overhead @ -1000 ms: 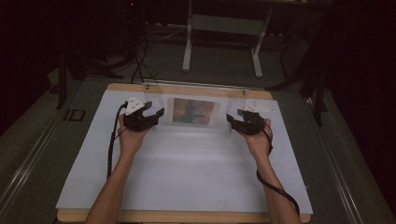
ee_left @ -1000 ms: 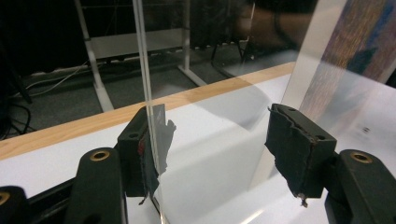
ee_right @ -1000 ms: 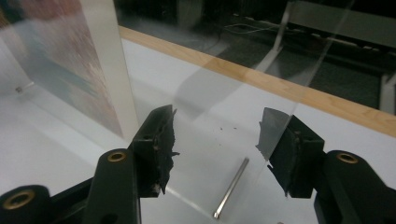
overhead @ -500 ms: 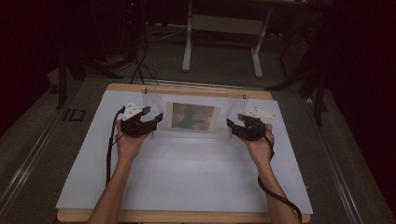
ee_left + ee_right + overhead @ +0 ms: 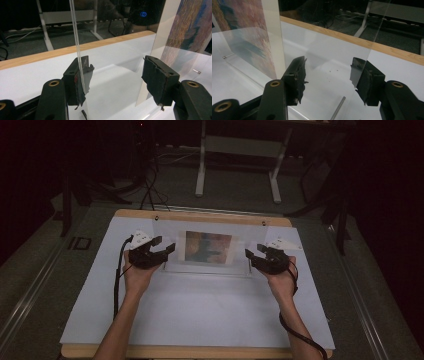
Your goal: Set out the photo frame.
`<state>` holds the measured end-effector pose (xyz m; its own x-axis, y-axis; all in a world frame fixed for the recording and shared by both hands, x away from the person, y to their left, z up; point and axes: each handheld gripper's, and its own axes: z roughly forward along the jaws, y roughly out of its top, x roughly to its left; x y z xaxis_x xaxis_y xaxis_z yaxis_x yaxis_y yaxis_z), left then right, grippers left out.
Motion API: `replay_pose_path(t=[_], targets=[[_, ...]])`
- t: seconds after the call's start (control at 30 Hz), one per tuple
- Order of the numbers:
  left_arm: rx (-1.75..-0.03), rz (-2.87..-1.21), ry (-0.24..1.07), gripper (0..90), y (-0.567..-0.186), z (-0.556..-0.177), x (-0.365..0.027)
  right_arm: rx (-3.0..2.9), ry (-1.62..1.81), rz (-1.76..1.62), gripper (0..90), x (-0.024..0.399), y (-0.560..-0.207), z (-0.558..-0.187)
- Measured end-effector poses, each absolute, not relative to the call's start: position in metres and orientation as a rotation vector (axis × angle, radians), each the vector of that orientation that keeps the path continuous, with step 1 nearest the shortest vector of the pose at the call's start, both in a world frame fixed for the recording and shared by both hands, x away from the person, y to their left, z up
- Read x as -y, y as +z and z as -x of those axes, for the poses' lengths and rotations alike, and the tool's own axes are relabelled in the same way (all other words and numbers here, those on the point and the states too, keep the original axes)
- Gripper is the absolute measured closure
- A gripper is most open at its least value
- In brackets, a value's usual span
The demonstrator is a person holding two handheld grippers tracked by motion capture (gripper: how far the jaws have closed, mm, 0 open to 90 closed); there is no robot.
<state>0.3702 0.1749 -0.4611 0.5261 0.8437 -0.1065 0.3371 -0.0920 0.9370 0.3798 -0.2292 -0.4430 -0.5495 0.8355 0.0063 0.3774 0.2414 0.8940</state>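
A clear acrylic picture frame stands upright at the far middle of the white table sheet, with a colourful print inside it. My left gripper is open at the frame's left end. In the left gripper view the frame's clear edge runs just beside the left jaw of that gripper, and the print is at the right. My right gripper is open at the frame's right end. In the right gripper view the clear panel passes between the wide-apart jaws of that gripper.
A wooden table edge runs along the far side. A thin metal pin lies on the sheet by the right gripper, and a small screw farther left. Beyond the table are white desk legs and cables on a dark floor.
Both hands and the frame between them have shifted slightly toward the near side of the table. Both grippers stay at the frame's ends.
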Motion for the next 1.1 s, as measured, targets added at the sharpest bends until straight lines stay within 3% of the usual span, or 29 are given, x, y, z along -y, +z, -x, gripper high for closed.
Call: replay_pose_path(t=[1.1], targets=[[-1.028, -1.664, 0.517, 39.1, -0.453, -0.352, -0.176, -2.042, 1.301, -1.124, 46.5, 0.234, -0.437, -0.354]])
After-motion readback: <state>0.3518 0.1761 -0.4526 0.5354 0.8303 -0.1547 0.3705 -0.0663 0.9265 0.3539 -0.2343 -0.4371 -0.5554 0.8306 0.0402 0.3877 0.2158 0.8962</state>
